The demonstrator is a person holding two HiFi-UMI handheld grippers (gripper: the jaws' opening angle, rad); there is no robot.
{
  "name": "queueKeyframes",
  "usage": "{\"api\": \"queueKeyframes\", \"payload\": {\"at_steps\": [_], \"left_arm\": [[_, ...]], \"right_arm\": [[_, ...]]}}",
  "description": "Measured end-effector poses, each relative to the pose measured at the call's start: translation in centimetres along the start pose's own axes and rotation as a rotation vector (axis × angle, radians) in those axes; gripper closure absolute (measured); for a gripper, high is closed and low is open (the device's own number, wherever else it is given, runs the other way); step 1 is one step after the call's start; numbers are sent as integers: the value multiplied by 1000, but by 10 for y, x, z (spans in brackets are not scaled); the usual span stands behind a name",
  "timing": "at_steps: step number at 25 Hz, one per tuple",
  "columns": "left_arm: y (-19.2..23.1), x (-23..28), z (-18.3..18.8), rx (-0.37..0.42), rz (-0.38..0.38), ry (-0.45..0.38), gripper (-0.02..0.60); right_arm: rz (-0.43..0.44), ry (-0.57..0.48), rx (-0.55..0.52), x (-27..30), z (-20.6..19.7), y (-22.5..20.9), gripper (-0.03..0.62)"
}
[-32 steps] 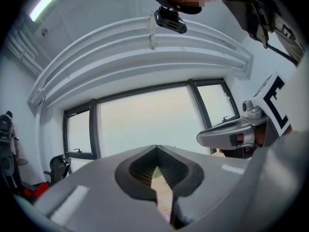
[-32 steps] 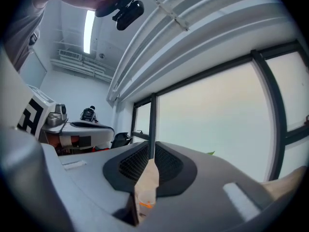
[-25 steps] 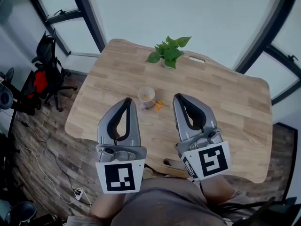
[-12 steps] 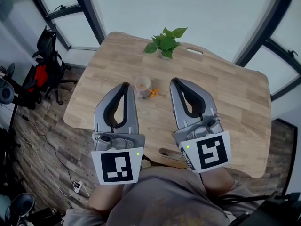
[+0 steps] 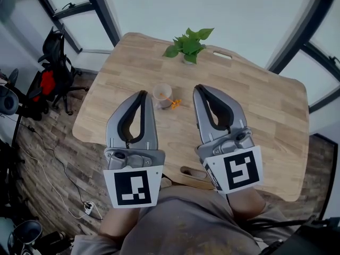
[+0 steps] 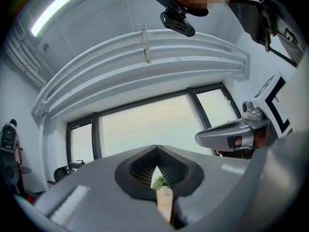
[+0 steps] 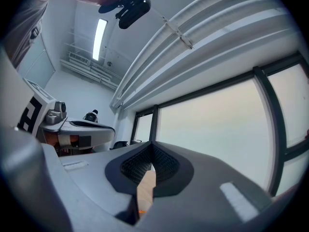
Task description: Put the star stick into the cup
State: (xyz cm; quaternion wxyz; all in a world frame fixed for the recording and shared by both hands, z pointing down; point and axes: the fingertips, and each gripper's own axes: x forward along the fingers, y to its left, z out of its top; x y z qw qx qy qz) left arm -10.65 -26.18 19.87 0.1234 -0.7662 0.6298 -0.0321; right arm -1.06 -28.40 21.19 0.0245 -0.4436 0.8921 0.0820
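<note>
A clear plastic cup (image 5: 162,93) stands upright on the wooden table (image 5: 255,110), left of the middle. The orange star stick (image 5: 175,103) lies flat on the table just right of the cup, touching or nearly touching its base. My left gripper (image 5: 142,94) hovers near the cup's left side, shut and empty. My right gripper (image 5: 197,89) hovers to the right of the stick, also shut and empty. In the left gripper view the left gripper (image 6: 156,149) shows only a thin slit. The right gripper view shows the right gripper (image 7: 152,145) the same way, with a speck of orange low in the slit.
A small potted plant (image 5: 188,44) stands at the table's far edge. The table's near edge has a slot cutout (image 5: 194,172). A black office chair (image 5: 53,68) and cables are on the wooden floor to the left. Windows lie beyond the table.
The head view has shifted slightly, so the table sits a little higher in the frame. Both grippers stay shut in about the same place. Cup and stick have not moved.
</note>
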Motion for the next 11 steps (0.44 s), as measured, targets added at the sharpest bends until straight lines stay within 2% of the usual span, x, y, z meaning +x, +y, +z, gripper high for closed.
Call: {"api": "queueKeyframes", "payload": {"at_steps": [11], "left_arm": [[-1,6,-5,1,-15,8,581]], "right_arm": [[-6,13,2,4,-6,-3,568]]}}
